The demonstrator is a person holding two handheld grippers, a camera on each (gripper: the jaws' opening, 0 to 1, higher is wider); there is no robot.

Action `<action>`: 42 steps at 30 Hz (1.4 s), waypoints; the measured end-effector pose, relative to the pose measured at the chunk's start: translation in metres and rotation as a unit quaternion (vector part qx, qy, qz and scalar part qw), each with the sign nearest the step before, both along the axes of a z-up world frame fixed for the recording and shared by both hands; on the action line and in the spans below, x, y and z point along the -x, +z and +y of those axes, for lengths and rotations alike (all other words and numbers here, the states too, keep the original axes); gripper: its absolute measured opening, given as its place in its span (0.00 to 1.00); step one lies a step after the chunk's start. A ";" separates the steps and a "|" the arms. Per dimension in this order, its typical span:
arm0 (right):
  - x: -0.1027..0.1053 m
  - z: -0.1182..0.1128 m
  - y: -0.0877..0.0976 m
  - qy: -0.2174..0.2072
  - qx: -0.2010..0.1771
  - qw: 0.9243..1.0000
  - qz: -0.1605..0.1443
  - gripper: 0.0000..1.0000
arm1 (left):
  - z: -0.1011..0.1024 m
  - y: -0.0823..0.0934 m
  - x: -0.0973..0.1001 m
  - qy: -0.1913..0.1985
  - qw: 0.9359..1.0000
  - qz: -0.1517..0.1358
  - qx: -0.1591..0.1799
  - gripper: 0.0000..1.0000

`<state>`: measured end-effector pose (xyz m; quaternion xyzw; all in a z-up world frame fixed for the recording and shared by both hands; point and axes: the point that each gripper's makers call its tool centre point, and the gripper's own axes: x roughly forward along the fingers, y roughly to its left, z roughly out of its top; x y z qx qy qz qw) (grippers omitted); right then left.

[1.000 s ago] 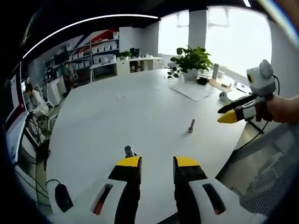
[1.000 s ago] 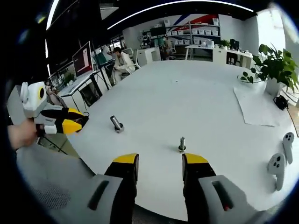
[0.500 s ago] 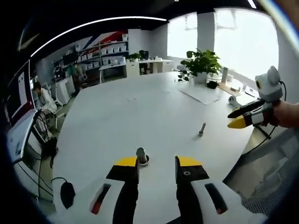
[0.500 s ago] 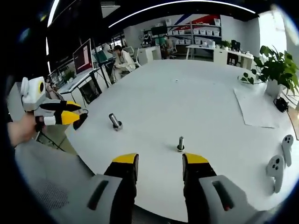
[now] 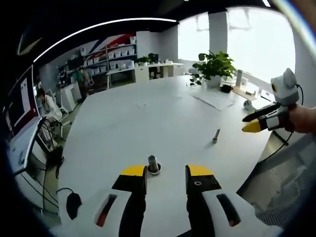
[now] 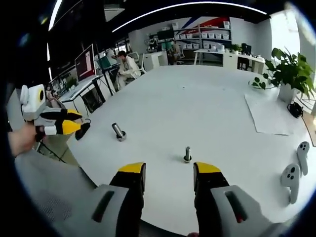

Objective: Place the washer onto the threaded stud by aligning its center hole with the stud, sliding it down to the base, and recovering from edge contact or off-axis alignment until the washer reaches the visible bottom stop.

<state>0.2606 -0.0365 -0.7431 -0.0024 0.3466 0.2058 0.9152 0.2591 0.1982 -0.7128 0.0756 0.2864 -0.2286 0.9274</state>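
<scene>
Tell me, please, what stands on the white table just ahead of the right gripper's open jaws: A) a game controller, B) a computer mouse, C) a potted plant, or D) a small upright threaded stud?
D: in the right gripper view the threaded stud stands upright on the table, just ahead of the right gripper.

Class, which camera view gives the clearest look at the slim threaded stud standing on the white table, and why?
The right gripper view: the threaded stud stands upright on the white table, close ahead of the right hand-held gripper, between its open jaws. In the left gripper view the stud is small, farther off to the right.
</scene>
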 end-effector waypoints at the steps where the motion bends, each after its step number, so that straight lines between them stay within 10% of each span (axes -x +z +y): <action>1: 0.000 0.000 -0.003 0.004 0.009 1.000 0.004 0.41 | -0.001 0.000 0.000 -0.001 1.000 0.001 0.001 0.29; 42: 0.004 -0.003 -0.014 -0.001 0.028 0.999 0.020 0.51 | 0.013 -0.018 0.004 0.028 0.999 0.034 -0.008 0.31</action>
